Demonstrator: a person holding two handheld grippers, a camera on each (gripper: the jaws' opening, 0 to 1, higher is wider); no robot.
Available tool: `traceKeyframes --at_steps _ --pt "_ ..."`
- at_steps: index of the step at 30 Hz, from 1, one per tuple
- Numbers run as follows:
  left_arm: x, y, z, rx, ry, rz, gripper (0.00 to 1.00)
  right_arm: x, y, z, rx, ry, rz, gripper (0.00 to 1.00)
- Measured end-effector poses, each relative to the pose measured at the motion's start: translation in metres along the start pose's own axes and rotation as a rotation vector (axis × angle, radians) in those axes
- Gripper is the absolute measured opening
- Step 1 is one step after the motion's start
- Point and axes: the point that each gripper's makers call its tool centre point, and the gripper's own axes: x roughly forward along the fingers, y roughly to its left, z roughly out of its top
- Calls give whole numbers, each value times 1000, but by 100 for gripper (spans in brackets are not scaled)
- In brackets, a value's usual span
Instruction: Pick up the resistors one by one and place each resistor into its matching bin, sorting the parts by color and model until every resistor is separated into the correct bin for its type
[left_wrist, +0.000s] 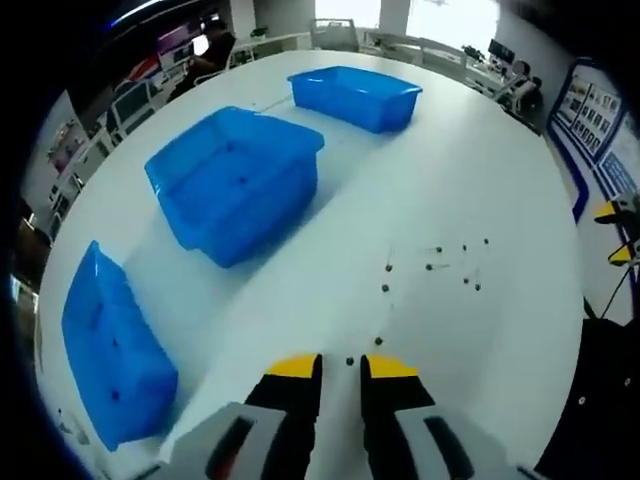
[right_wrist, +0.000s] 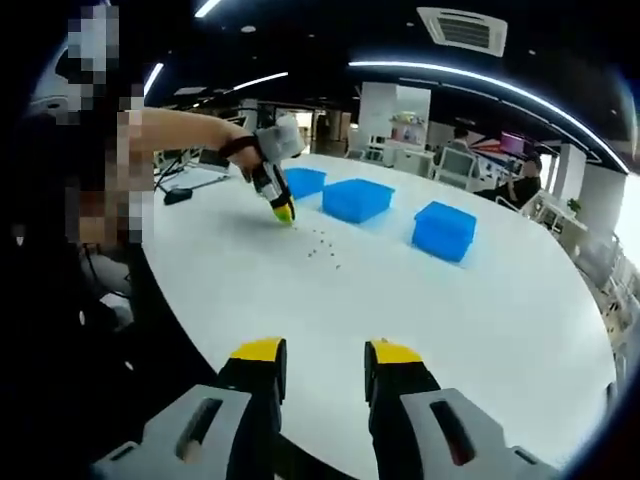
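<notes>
- No legible text, label, brand or number anywhere in either view.
- Wall boards (left_wrist: 598, 120) at the right edge of the left gripper view: printed panels, too small and blurred to read.
- Blue bins (left_wrist: 235, 180), white surface (left_wrist: 470, 170): no markings visible.

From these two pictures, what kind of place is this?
Probably an open-plan office: desks with monitors stand behind the big white table, a ceiling air vent hangs above, and three blue bins wait for sorting.

glossy translucent plastic bins (left_wrist: 235, 180), smooth white table (left_wrist: 450, 180)
</notes>
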Motion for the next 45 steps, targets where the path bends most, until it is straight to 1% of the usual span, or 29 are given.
traceKeyframes --at_steps 2,5,7,8,9,11,13,17,19,20,22,24,26,28,29,31,32,33,34,36,37,38,40,42,45 --pt "0 0 -1 -6 4 -1 13 0 1 0 -1 1 2 33" --pt "0 -2 -1 -9 4 -9 12 -1 2 -1 1 1 1 32" --pt "0 -5 -1 -6 4 -15 7 -2 3 -1 3 0 0 32" --pt "1 -9 -1 -8 3 -33 6 -2 3 -1 3 1 1 32" --pt "1 -8 0 4 3 -21 6 -2 3 -2 3 3 1 32" --pt "1 -7 -1 13 3 -19 6 -2 5 -4 7 4 4 32" --pt "1 -7 -2 5 -5 -25 6 -2 6 -5 8 4 6 32" --pt "1 -8 -1 -9 -52 -33 6 -4 6 -4 10 -5 3 32" --pt "-4 -17 5 -2 -149 -71 6 -6 3 -2 11 -21 -9 32" --pt "-7 -20 8 9 -179 -80 6 -7 2 0 11 -30 -15 32" --pt "-15 -26 12 -2 -243 -102 6 -9 0 2 14 -47 -27 32" --pt "-26 -30 20 -23 -336 -116 6 -10 -2 4 19 -63 -41 32" --pt "-37 -36 26 -45 -415 -133 6 -12 -5 8 30 -92 -65 32" --pt "-51 -41 32 -59 -510 -136 6 -15 -9 14 46 -136 -91 32" --pt "-61 -43 36 -81 -574 -130 6 -17 -12 19 60 -170 -113 32" --pt "-79 -45 43 -76 -699 -112 6 -21 -16 22 77 -200 -137 32" --pt "-84 -46 44 -71 -736 -100 6 -23 -18 23 84 -210 -147 32" --pt "-92 -48 44 -62 -793 -89 6 -24 -19 24 89 -218 -154 32" --pt "-99 -51 43 -70 -840 -88 6 -25 -20 25 94 -227 -164 32" --pt "-111 -55 39 -78 -923 -63 6 -27 -21 26 101 -244 -182 32" --pt "-115 -56 35 -88 -950 -44 6 -29 -21 27 104 -253 -191 32" --pt "-121 -55 33 -116 -991 -29 6 -30 -21 28 107 -259 -199 32" --pt "-129 -61 30 -119 -1049 -32 6 -32 -21 29 114 -271 -216 32" --pt "-129 -63 27 -118 -1051 -21 6 -32 -19 30 117 -278 -217 32" --pt "-129 -62 34 -118 -1062 -21 6 -32 -15 32 94 -275 -222 32"
